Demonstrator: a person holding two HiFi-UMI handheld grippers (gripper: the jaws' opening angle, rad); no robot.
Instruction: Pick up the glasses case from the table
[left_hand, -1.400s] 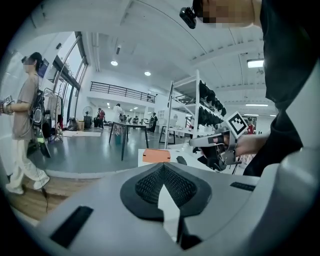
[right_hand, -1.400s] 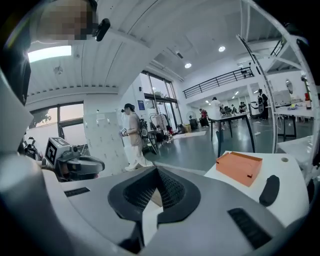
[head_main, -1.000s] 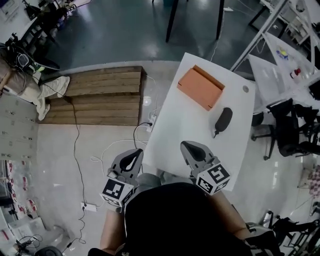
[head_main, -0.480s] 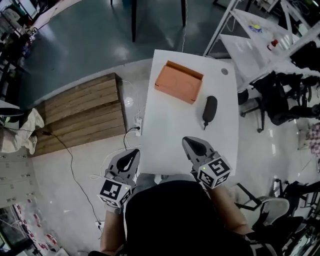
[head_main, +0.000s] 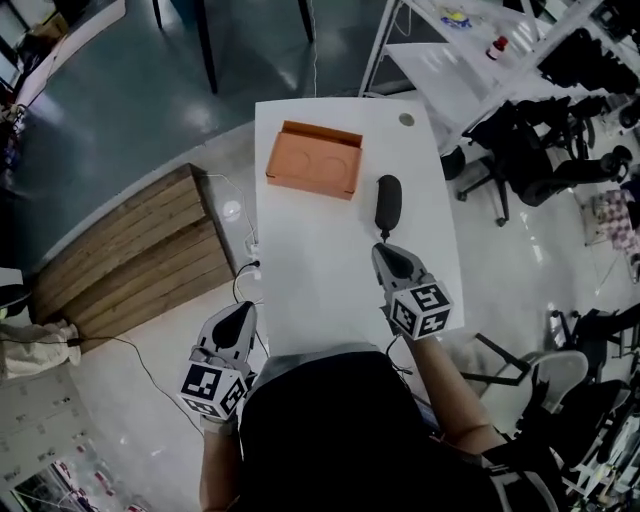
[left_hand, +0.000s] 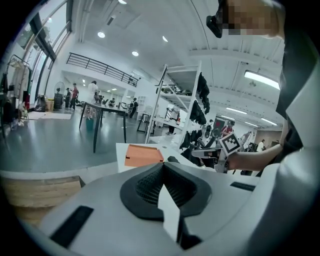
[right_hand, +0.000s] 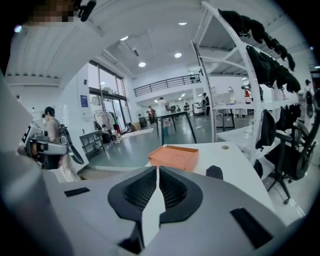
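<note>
Black glasses case (head_main: 388, 201) on table (head_main: 315, 265), just beyond right gripper (head_main: 383, 251); jaws together and empty, left gripper (head_main: 241, 311) likewise.

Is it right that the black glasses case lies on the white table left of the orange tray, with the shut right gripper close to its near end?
Not quite. The glasses case lies right of the orange tray, not left; the head view shows it. The rest holds: both lie on the white table, and the shut right gripper is close to the case's near end.

Right gripper (right_hand: 156, 172), jaws together; beyond, orange tray (right_hand: 175, 156) and black glasses case (right_hand: 214, 172) on white table (right_hand: 237, 159)
</note>
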